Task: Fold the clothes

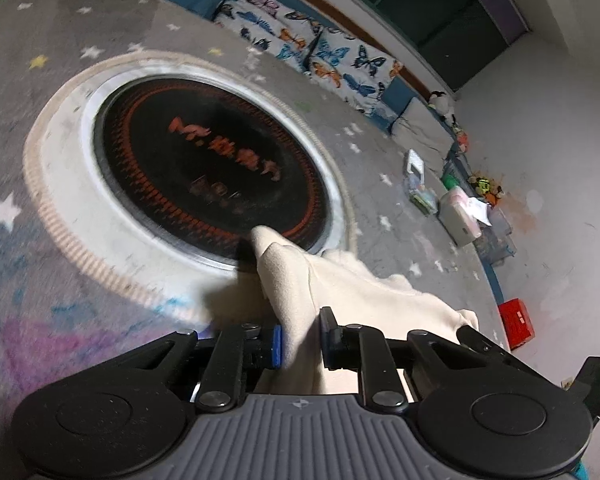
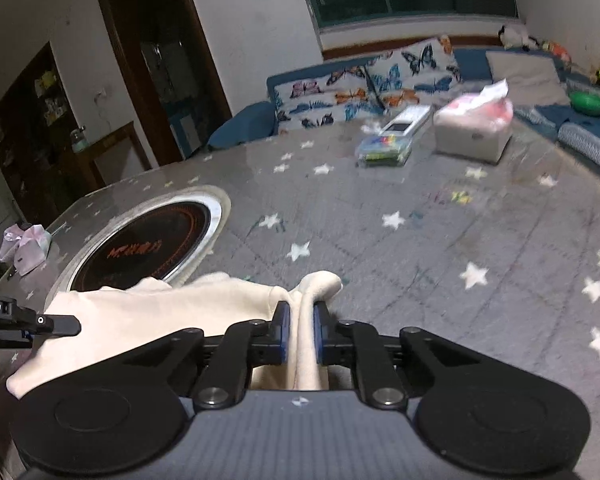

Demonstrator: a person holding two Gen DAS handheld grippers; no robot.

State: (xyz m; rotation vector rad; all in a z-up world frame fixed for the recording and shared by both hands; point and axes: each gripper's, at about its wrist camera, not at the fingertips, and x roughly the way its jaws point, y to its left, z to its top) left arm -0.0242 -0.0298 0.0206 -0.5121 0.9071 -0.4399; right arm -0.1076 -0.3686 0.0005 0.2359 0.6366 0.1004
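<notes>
The left gripper [image 1: 300, 340] is clamped on a bunched edge of a cream garment [image 1: 340, 288], with cloth filling the gap between its blue-padded fingers [image 1: 276, 346]. The right gripper [image 2: 300, 332] likewise pinches a thick fold of the same garment [image 2: 160, 312], a roll of fabric standing up between its jaws. Between the two grips the cloth hangs in a loose, rumpled span and looks lifted, only partly resting on the table [image 2: 420, 240], whose grey cover is dotted with white stars. One corner of the cloth reaches over the rim of the round black cooker plate [image 1: 208, 168] set into the tabletop, just ahead of the left gripper. In the right wrist view the other gripper's black finger tip shows at the left edge, beside the cloth. Farther off on the table sit a tissue box [image 2: 474, 132] and a small clear case [image 2: 384, 148], well apart from the garment, and behind them a butterfly-print cushion [image 2: 364, 88]. Judging by the shapeless bunching, no neat fold is visible yet; the garment seems to be held up for spreading or a first fold, so most of the work is probably left.
</notes>
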